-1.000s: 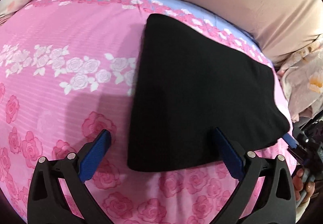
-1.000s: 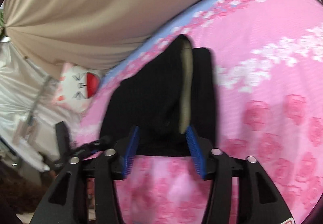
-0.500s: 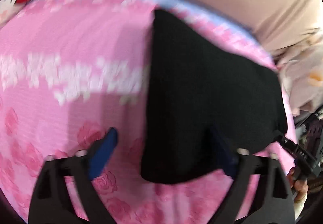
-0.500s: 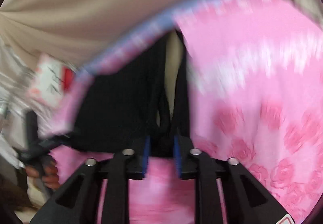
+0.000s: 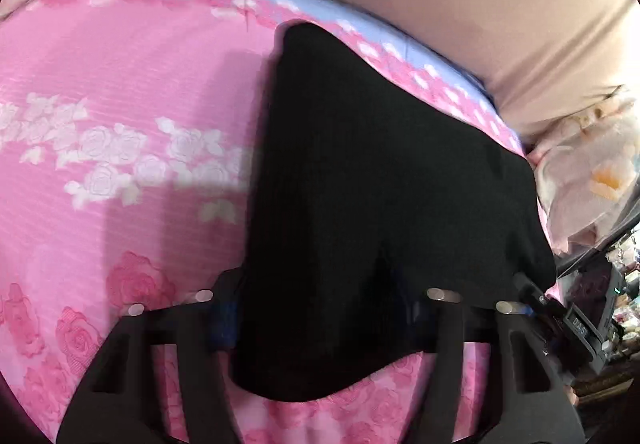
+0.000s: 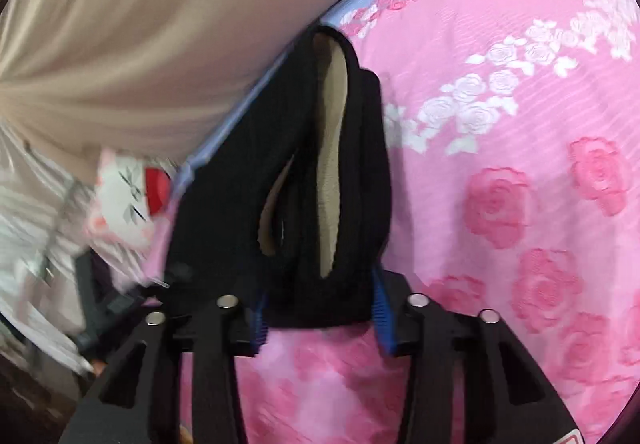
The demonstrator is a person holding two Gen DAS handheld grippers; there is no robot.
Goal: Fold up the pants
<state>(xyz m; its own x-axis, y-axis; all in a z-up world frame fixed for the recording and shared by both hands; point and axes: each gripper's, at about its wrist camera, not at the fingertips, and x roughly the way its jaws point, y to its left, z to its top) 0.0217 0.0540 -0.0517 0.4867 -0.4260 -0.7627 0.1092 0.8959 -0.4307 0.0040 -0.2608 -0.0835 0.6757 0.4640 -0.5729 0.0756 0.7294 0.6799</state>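
Observation:
Black folded pants (image 5: 380,163) lie on the pink bedspread (image 5: 120,203). My left gripper (image 5: 320,320) sits at their near edge. Its jaws are closing, and bunched black cloth fills the gap between them and hides the right pad. In the right wrist view the pants (image 6: 360,163) show a beige lining (image 6: 332,143) inside the layered end. My right gripper (image 6: 320,316) has that end between its blue pads (image 6: 382,320), which touch the cloth on both sides while the jaws are opening a little.
A beige cushioned wall (image 5: 440,3) runs behind the bed. A cat-face pillow (image 6: 124,199) lies at one corner and a pale floral cloth (image 5: 592,171) beside the far edge. Pink bedspread stretches away on one side of the pants.
The left jaws have drawn in from wide apart onto the pants' near edge, and the cloth now bunches up there. The right jaws narrowed around the layered end and sank slightly.

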